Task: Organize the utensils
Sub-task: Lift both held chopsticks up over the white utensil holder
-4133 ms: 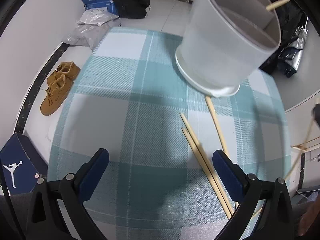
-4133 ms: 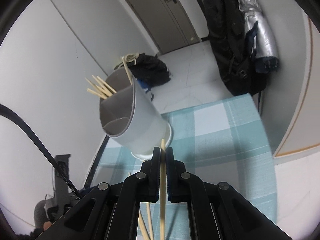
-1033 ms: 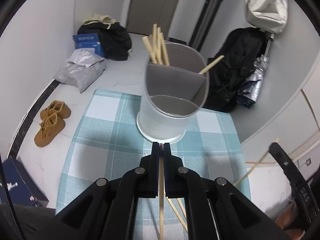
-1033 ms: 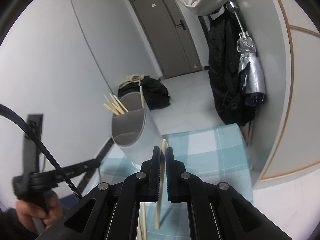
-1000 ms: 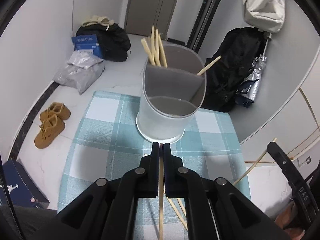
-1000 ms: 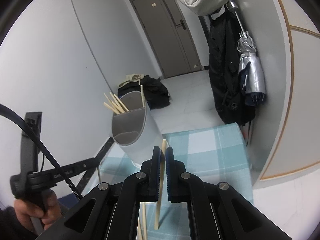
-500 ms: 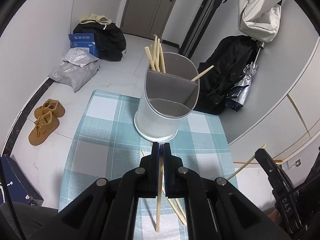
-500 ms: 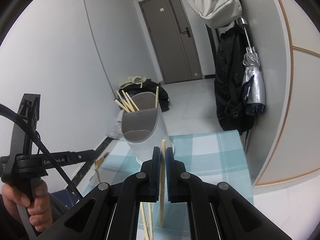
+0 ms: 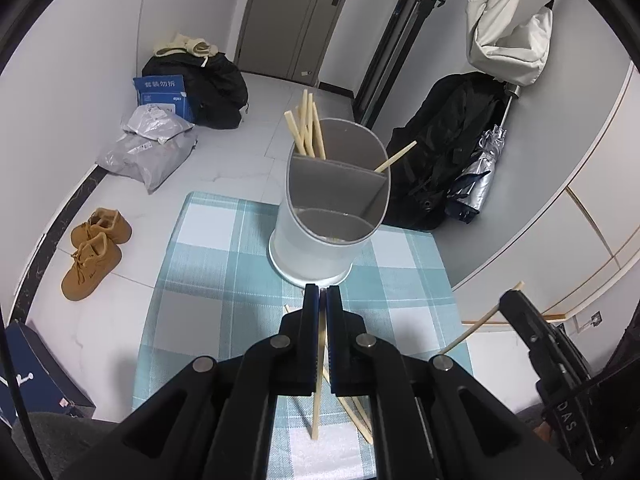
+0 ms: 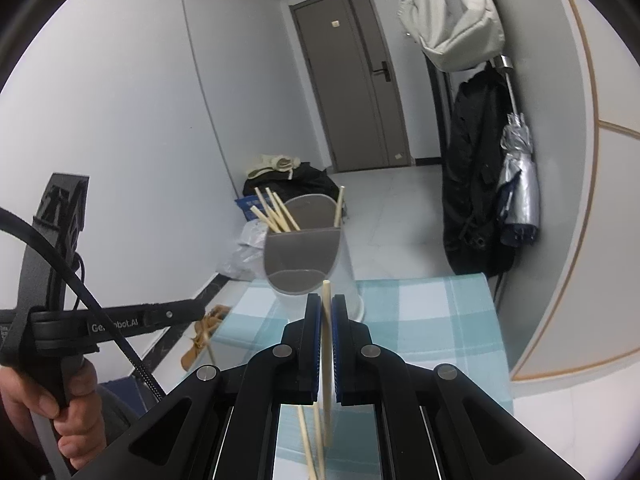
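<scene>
Each gripper pinches one chopstick upright, ready to drop into the holder (image 9: 328, 216) at the table's far edge (image 9: 224, 200): left gripper (image 9: 322, 300), right gripper (image 10: 327, 308). Perhaps two chopsticks (image 9: 352, 412) lie near the near edge.

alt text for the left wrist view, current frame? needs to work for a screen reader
The left gripper, shut on a single wooden chopstick, is aimed at a white divided utensil holder on a teal checked tablecloth. Several chopsticks already stand in the holder's far compartments, and more lie on the cloth. The right gripper enters at right, also holding a chopstick.
</scene>
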Action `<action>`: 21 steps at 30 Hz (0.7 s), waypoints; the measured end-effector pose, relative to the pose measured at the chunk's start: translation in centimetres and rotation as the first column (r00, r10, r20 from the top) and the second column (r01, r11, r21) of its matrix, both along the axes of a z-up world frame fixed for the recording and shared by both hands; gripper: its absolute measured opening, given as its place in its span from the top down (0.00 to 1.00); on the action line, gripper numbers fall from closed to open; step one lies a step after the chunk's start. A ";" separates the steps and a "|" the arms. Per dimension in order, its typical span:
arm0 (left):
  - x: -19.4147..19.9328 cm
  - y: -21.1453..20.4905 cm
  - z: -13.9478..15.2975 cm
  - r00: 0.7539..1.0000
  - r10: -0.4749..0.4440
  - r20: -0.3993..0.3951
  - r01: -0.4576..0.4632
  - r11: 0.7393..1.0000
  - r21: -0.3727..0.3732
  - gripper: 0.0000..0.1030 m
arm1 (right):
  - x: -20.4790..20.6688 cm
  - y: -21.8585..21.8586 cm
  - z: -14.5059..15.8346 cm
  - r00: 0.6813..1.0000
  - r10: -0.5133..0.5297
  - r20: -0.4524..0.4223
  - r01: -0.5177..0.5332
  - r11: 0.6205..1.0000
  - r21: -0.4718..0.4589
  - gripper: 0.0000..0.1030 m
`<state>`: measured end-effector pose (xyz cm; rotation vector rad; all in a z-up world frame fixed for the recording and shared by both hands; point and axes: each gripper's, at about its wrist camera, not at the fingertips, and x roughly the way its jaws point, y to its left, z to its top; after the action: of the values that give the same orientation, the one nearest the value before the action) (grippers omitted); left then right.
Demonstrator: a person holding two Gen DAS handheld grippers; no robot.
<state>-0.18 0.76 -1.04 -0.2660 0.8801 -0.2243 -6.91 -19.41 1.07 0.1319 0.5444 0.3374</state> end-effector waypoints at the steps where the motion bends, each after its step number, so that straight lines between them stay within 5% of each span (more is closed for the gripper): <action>1: 0.1 0.0 0.3 1.000 -0.002 0.002 0.002 1.000 0.000 0.99 | 0.1 0.2 0.1 1.000 0.004 -0.003 -0.004 1.000 0.003 0.96; 21: 3.9 -0.4 6.2 0.998 -0.003 0.070 0.008 0.997 -0.080 1.00 | 5.3 1.0 5.0 0.998 0.026 0.051 -0.028 0.998 0.057 0.96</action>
<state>3.71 0.32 5.14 -0.3286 0.8033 -0.2729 -1.63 -18.43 6.05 0.1714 0.4875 0.3818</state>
